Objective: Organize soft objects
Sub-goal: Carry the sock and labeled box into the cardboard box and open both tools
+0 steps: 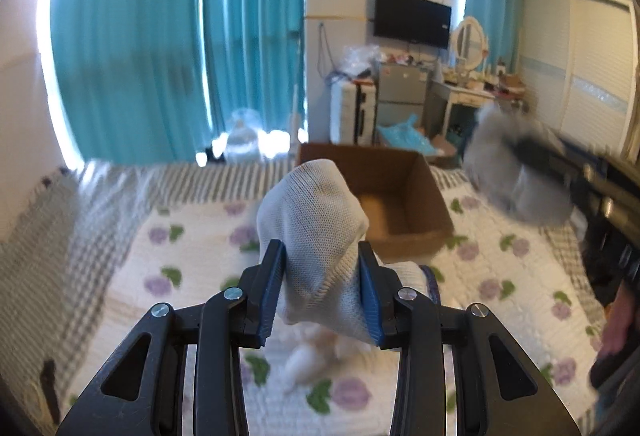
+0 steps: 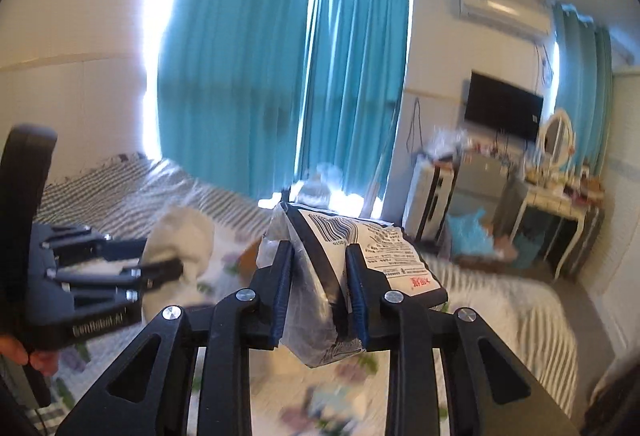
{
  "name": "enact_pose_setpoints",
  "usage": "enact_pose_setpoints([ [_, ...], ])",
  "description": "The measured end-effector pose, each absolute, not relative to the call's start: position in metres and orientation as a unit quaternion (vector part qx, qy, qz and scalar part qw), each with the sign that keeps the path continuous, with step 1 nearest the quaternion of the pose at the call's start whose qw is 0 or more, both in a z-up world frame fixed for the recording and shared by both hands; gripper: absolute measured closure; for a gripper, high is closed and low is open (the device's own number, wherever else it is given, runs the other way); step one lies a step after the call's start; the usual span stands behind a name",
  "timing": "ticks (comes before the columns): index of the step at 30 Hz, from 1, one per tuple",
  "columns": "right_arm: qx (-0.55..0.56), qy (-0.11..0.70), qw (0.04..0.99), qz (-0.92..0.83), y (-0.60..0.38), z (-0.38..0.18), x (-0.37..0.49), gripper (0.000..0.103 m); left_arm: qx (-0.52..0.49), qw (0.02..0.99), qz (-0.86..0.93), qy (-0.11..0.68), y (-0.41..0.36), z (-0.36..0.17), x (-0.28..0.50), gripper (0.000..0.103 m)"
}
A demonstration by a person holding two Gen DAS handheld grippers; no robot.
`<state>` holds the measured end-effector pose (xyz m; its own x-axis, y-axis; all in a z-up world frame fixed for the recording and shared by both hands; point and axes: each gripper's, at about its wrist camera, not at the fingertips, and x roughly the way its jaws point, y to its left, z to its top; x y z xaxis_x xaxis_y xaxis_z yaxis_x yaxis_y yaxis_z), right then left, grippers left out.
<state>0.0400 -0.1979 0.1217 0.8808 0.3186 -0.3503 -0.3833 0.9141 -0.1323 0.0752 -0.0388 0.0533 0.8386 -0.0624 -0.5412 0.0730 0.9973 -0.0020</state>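
Observation:
My left gripper (image 1: 322, 256) is shut on a light grey knitted sock (image 1: 316, 220) and holds it above the flowered bedspread (image 1: 500, 268), just in front of an open brown cardboard box (image 1: 408, 192). My right gripper (image 2: 318, 256) is shut on a plastic-wrapped black and white packet (image 2: 356, 256) held in the air. In the left wrist view the right gripper (image 1: 520, 152) shows blurred at the right with the packet (image 1: 496, 144), beside the box. In the right wrist view the left gripper (image 2: 160, 268) with the sock (image 2: 180, 236) shows at the left.
A small white fluffy item (image 1: 308, 360) lies on the bedspread under my left gripper. A striped blanket (image 1: 200, 180) covers the far side of the bed. Teal curtains (image 1: 160, 36), a cabinet (image 1: 400, 92) and a cluttered dressing table (image 1: 472, 92) stand beyond the bed.

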Motion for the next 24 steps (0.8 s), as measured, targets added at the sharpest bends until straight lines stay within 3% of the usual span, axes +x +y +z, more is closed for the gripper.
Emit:
enact_pose_setpoints([
  [7,-0.071,0.168,0.956,0.229,-0.191,0.134,0.136,0.077,0.028,0.959,-0.04,0.28,-0.05,0.057,0.129,0.068],
  [15,-0.051,0.248,0.931,0.264,-0.179,0.053,0.225,0.076,0.066,0.946,-0.026,0.316,-0.06,0.021,0.188,0.068],
  [21,-0.027,0.304,0.918,0.253,-0.197,0.015,0.244,0.064,0.049,0.941,-0.032,0.332,-0.059,0.006,0.207,0.068],
  [22,-0.019,0.302,0.921,0.246,-0.204,0.017,0.243,0.054,0.053,0.942,-0.033,0.33,-0.062,0.007,0.207,0.067],
  [24,-0.012,0.29,0.928,0.233,-0.216,0.027,0.241,0.044,0.058,0.942,-0.036,0.329,-0.07,0.01,0.209,0.066],
])
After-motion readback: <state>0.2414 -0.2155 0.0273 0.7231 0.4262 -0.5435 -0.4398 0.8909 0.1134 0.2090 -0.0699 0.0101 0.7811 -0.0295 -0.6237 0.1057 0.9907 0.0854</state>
